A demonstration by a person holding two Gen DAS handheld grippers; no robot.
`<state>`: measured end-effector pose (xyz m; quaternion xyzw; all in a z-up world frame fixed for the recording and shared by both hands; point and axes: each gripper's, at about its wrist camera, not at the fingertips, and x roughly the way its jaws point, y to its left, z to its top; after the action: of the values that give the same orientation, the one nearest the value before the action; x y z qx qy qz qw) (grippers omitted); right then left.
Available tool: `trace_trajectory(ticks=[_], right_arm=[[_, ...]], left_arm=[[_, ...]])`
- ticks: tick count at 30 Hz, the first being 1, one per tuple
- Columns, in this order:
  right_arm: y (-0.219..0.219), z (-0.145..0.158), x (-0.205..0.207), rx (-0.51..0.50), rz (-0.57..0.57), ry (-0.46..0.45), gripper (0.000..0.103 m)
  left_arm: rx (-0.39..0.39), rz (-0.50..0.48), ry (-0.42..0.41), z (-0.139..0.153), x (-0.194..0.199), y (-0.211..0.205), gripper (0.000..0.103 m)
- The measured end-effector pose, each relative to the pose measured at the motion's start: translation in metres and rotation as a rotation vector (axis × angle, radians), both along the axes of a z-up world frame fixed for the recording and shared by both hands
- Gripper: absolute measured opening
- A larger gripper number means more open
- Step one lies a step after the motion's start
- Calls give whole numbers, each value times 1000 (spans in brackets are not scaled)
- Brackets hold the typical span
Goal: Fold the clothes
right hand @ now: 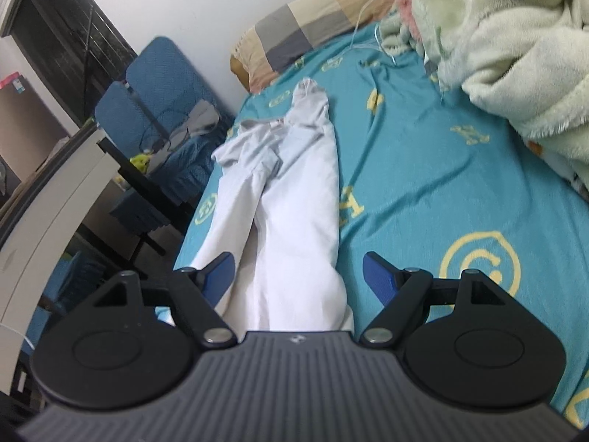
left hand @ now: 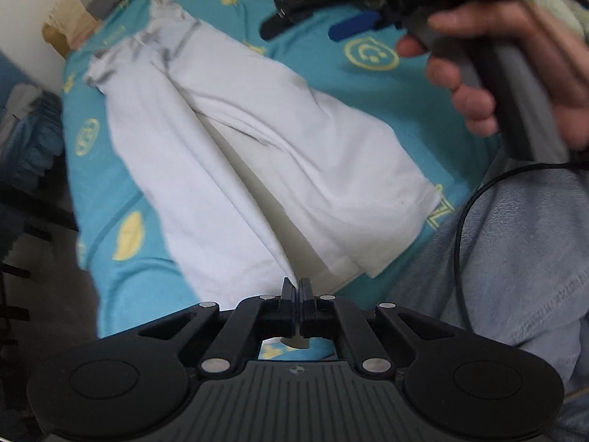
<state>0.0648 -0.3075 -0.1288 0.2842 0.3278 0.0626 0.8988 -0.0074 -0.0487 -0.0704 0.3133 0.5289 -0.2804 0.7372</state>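
Observation:
A white garment lies stretched out on the teal bedsheet, folded lengthwise with its sleeves at the far end. My left gripper is shut on the garment's near edge and lifts a fold of the cloth. My right gripper is open and empty, hovering above the garment's near part, one blue finger on each side. The right gripper also shows in the left wrist view, held by a hand at the upper right.
A checkered pillow lies at the head of the bed. A fluffy green blanket is heaped on the right. Blue chairs and a dark table stand left of the bed. The person's denim-clad leg is at the near right.

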Motion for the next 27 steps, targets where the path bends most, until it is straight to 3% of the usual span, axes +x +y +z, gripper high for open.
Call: trace_trajectory(ticks=[3, 6, 8, 10, 11, 15, 17, 22, 27], right_arm=[[-5, -5, -1, 49, 38, 59, 78], [-7, -8, -1, 82, 85, 109, 78], [-4, -10, -2, 28, 102, 146, 78], [-1, -12, -2, -28, 111, 182, 78], [-1, -14, -3, -34, 111, 194, 78], [-3, -21, -4, -6, 120, 232, 78], [-2, -26, -6, 2, 134, 263, 78], [9, -39, -8, 9, 204, 353, 79], [23, -43, -8, -19, 250, 383, 80]], left_arm=[[-36, 50, 78, -36, 10, -4, 6], [-130, 139, 152, -42, 22, 9, 19], [-201, 205, 150, -33, 28, 23, 30], [-297, 292, 127, -23, 38, 39, 55], [-357, 356, 106, -18, 43, 50, 60], [-528, 594, 74, -19, 66, 90, 68], [-490, 691, 43, -28, 76, 102, 68], [-412, 784, 19, -45, 94, 113, 77], [-447, 801, 73, -53, 97, 119, 77]])
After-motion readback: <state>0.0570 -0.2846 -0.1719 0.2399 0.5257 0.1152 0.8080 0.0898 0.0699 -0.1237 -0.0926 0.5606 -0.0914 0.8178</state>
